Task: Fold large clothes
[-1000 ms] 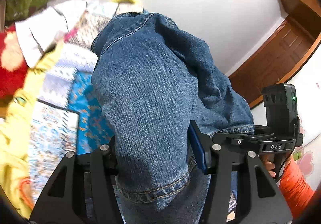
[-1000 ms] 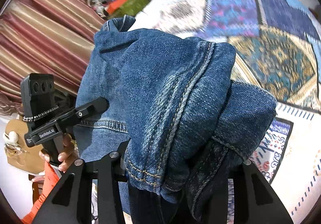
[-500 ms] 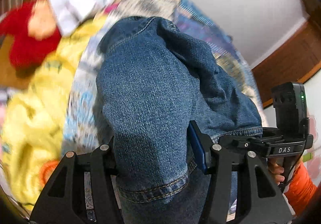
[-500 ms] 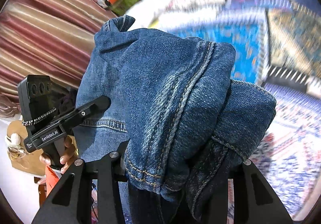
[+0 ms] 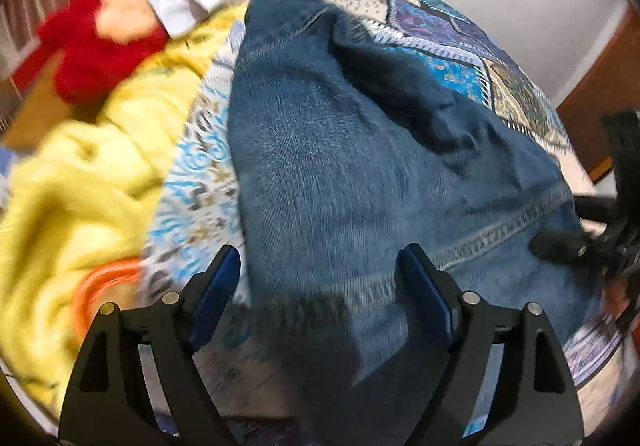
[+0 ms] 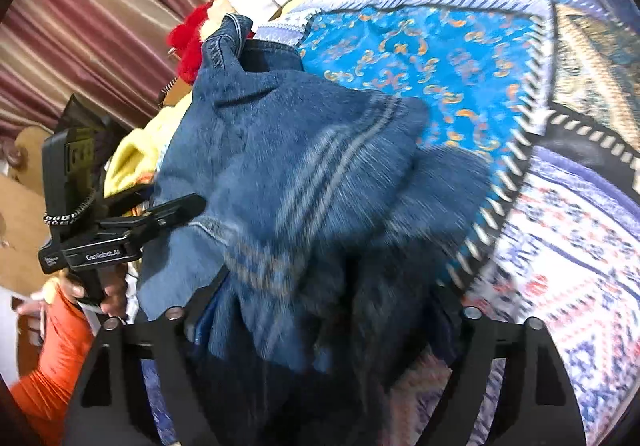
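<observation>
Jeans (image 5: 360,166) lie between my left gripper's (image 5: 320,278) parted jaws; right gripper (image 6: 320,310) unclear; I should smooth them flat.

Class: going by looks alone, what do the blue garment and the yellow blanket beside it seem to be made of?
Blue garment: apparently denim, matte; diagonal twill weave and pale double-stitched seams show. Yellow blanket: looks like soft fleece or plush, judging by its fuzzy, rounded folds, though motion blur leaves this uncertain.
</observation>
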